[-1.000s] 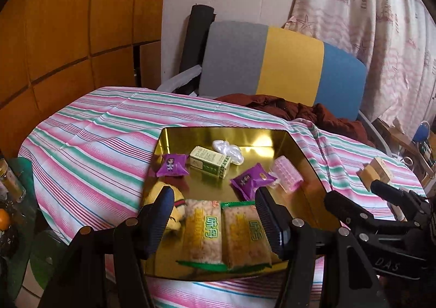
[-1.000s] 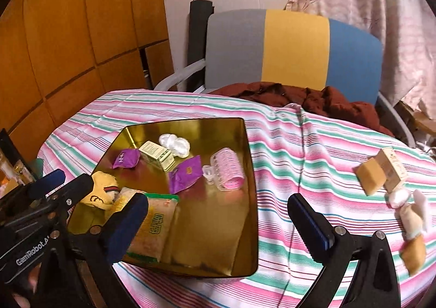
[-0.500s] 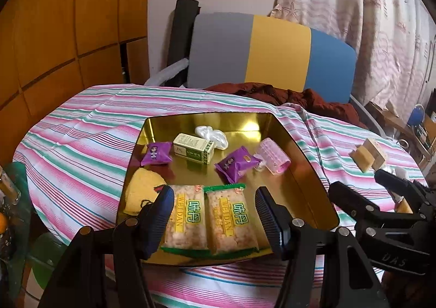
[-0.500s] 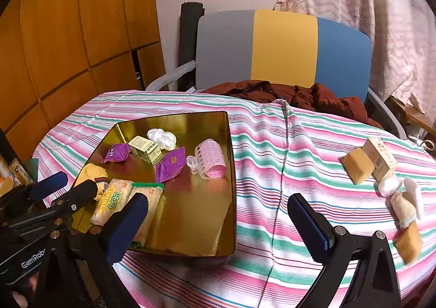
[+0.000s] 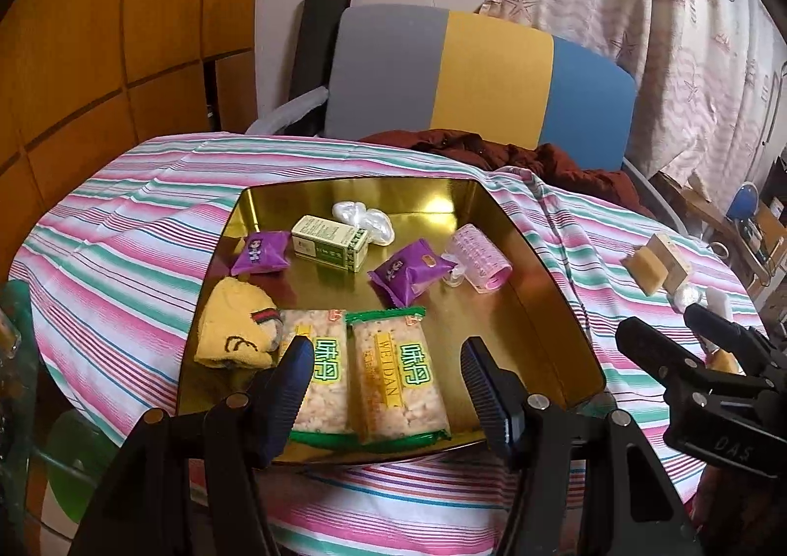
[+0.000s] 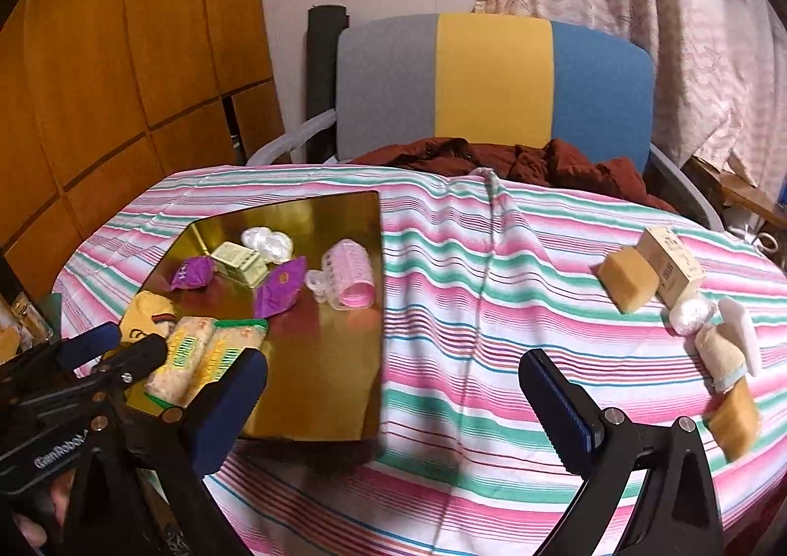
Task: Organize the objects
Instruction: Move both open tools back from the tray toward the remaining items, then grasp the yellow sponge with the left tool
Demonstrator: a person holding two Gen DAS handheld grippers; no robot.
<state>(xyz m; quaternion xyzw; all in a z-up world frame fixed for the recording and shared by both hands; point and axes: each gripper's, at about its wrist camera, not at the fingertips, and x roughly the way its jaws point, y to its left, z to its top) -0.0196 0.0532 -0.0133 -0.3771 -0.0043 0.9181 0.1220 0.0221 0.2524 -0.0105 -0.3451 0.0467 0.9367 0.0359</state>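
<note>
Both jaws gape empty; tray (image 6: 315, 388) part-filled, so next the right gripper (image 6: 393, 403) should reach right for the loose items (image 6: 629, 278).

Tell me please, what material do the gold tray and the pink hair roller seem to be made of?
Gold tray: probably polished metal, since its mirror-like surface reflects the items and the light. Pink hair roller: likely translucent plastic, a ribbed tube with a glossy look; a softer material cannot be ruled out.
</note>
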